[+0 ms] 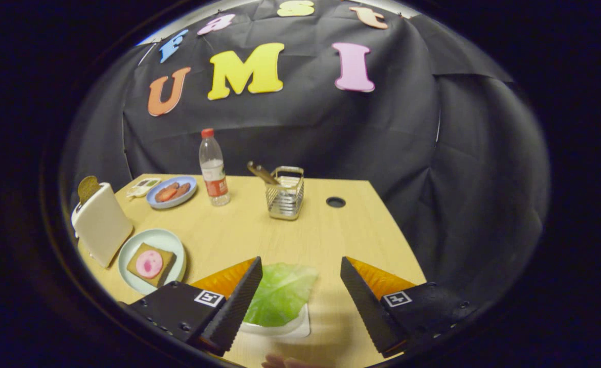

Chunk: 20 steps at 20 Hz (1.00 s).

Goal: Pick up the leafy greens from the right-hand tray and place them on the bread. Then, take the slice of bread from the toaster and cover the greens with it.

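Gripper [300, 301] low in the frame, fingers spread wide, nothing pinched. Leafy greens [281, 294] lying on a white tray [300, 327] at lower centre, between the fingers but nearer the left one, whose inner edge overlaps the leaf; whether touching, cannot tell. Right finger well apart from the leaf. Fingertips of a person's hand [285, 362] just visible at the very bottom edge, below the tray.

Left of the gripper, in the lower left of the frame: a pale green plate [170, 240] carrying a slice of bread [136, 266] topped with a round pink slice [149, 263]. Just beside that plate, further left: a cream toaster [101, 222] with a slice of bread [88, 188] standing up out of its slot.

Upper left of the wooden table [259, 235]: a blue plate [187, 197] with reddish food pieces [172, 191], and a small white item beside it, too small to identify. Near centre: an upright plastic bottle [213, 168] with a red cap, and right of it a wire metal holder [285, 197] with a brown handle [262, 173] leaning out. Round hole [335, 202] in the tabletop just right of the holder.
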### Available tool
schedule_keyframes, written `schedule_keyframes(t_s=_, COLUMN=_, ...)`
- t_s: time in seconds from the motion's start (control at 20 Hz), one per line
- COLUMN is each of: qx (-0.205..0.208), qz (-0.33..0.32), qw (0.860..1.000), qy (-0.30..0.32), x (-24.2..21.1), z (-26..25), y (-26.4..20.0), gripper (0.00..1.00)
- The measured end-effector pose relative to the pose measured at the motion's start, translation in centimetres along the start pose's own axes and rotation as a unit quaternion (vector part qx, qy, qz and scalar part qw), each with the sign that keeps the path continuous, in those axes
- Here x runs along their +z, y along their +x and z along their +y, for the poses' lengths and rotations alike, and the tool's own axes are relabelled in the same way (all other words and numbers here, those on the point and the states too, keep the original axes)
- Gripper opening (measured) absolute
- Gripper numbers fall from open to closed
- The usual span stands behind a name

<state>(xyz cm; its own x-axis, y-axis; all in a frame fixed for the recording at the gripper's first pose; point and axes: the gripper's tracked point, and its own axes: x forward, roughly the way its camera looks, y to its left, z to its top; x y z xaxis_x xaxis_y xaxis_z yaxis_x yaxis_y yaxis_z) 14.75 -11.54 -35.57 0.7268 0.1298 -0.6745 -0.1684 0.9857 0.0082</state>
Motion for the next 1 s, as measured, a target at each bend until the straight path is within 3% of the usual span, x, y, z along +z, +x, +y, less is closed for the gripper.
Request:
schedule_keyframes(t_s=0.15, qx=-0.005, qz=0.035, qw=0.999, qy=0.006, x=-1.9, z=-0.6, y=1.7, gripper=0.97)
schedule_keyframes(t_s=0.4, qx=0.035, qz=0.117, qw=0.991, qy=0.055, x=-4.9, z=0.3, y=4.1, gripper=0.94)
schedule_keyframes(t_s=0.95, qx=0.007, qz=0.120, qw=0.993, qy=-0.004, x=-3.9, z=0.8, y=4.8, gripper=0.24)
schedule_keyframes(t_s=1.0, qx=0.002, qz=0.125, qw=0.992, qy=-0.011, x=-4.1, z=0.7, y=5.0, gripper=0.23)
